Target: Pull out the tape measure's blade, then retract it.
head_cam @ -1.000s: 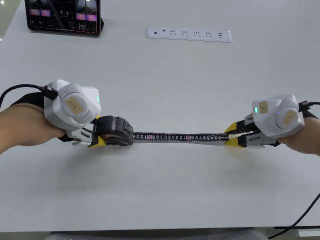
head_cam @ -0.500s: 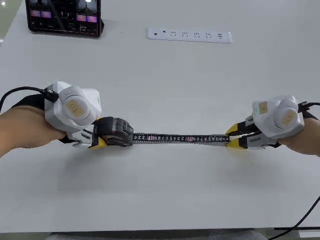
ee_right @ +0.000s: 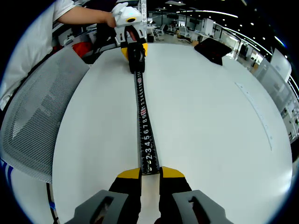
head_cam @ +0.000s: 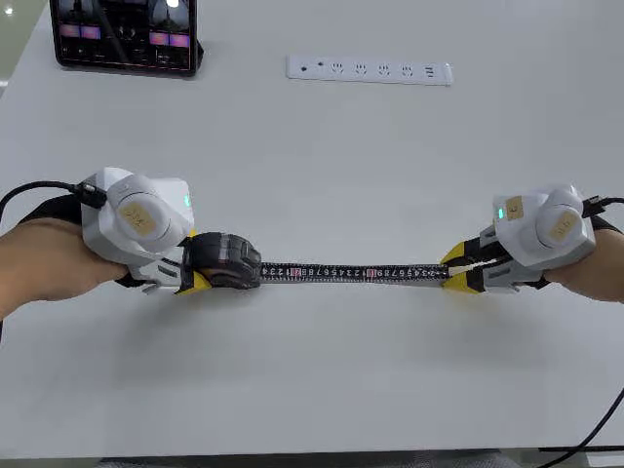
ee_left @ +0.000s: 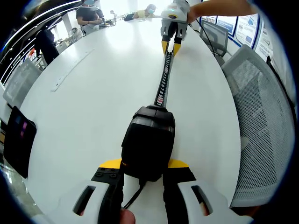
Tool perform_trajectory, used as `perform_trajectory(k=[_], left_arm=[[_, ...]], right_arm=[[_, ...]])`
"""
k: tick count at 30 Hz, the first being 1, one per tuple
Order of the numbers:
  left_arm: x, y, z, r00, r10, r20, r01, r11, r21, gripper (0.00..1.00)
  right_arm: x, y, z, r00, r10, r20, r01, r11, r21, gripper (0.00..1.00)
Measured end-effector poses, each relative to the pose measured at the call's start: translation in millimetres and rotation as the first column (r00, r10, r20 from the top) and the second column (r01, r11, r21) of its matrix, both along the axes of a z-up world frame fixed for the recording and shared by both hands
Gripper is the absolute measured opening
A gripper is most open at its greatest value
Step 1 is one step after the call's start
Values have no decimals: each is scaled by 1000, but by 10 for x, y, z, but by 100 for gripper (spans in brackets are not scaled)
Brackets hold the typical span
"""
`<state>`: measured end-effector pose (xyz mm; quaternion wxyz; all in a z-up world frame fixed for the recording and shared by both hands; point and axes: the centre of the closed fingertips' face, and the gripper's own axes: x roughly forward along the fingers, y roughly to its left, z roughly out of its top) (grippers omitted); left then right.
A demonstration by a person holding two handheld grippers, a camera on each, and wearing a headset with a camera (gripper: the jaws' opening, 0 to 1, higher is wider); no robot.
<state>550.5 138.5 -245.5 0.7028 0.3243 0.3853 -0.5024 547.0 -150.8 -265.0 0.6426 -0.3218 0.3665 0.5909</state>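
left gripper (head_cam: 198, 268) lowered slightly, clamping tape measure (head_cam: 226, 261), right gripper (head_cam: 458, 265) pinching numbered blade (head_cam: 351, 271) tip

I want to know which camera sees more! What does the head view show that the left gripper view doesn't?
Head view: the black cable plugged into the left gripper. Left gripper view: a grey mesh chair and people at the far end of the table. Both: the tape measure case, its pulled-out blade and the right gripper pinching it.

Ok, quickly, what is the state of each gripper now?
Left gripper: closed on the tape measure case.
Right gripper: closed on the blade tip.
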Motion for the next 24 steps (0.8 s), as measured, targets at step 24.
perform_trajectory(k=[24], left_arm=[[16,8,20,1000,2,11,-2,1000,1,28]], right_arm=[[-14,0,23,1000,-24,-18,24,1000,2,15]])
